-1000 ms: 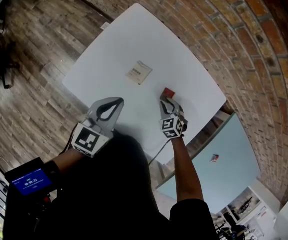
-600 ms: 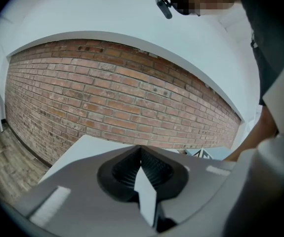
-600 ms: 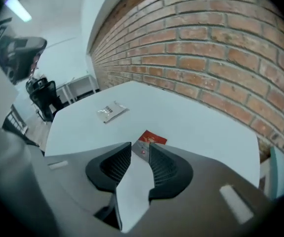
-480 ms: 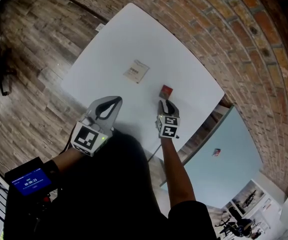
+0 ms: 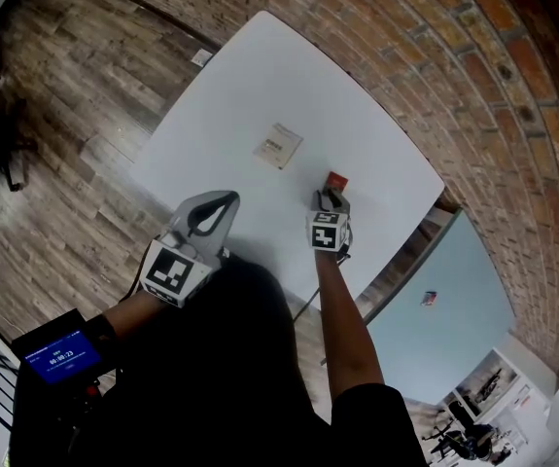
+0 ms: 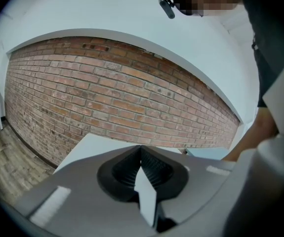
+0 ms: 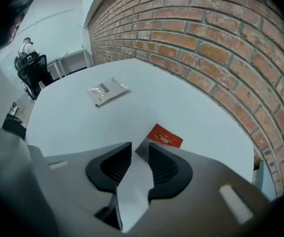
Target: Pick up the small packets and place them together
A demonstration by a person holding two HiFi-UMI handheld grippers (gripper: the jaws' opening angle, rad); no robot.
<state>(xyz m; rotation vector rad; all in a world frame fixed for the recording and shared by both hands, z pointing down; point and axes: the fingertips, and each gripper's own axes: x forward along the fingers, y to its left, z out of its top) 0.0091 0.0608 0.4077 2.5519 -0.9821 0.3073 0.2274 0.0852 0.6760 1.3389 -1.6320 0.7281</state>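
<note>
The red packet (image 5: 336,181) lies near the table's (image 5: 230,115) brick-side edge and the white packet (image 5: 278,147) mid-table, so I have gathered nothing yet. My right gripper (image 5: 330,198) hangs just short of the red packet with its fingers empty and just opening. My left gripper (image 5: 227,197) is closed and empty at the table's near edge.

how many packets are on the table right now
2. A white packet lies near the middle of the white table; a red packet lies closer to the person, toward the brick wall. The person's body hides the near corner.
</note>
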